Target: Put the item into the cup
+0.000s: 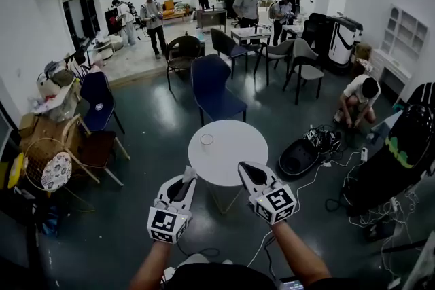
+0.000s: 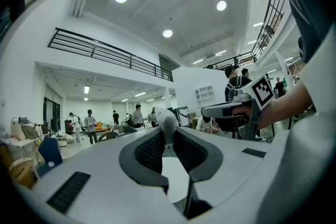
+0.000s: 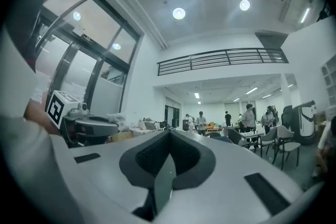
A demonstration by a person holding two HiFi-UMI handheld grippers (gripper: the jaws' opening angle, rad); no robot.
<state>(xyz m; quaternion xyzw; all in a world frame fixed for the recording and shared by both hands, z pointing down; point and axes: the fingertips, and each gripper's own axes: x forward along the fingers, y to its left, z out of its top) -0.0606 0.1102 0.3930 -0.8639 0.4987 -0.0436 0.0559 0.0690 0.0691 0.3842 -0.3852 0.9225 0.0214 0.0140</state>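
Note:
A clear cup (image 1: 206,140) stands on the left part of the round white table (image 1: 234,159). My left gripper (image 1: 188,176) is held low at the table's near left edge, shut on a small white crumpled item (image 1: 189,173). In the left gripper view the item (image 2: 167,122) sticks up between the meeting pads. My right gripper (image 1: 243,168) is at the near right edge of the table, its jaws together with nothing between them (image 3: 169,136). Each gripper shows in the other's view: the right gripper (image 2: 231,110) and the left gripper (image 3: 89,124).
A blue chair (image 1: 212,86) stands just behind the table. A black bag (image 1: 302,154) and cables lie on the floor to the right, beside a crouching person (image 1: 357,97). A wicker chair (image 1: 47,161) is at the left. More chairs, tables and people fill the back.

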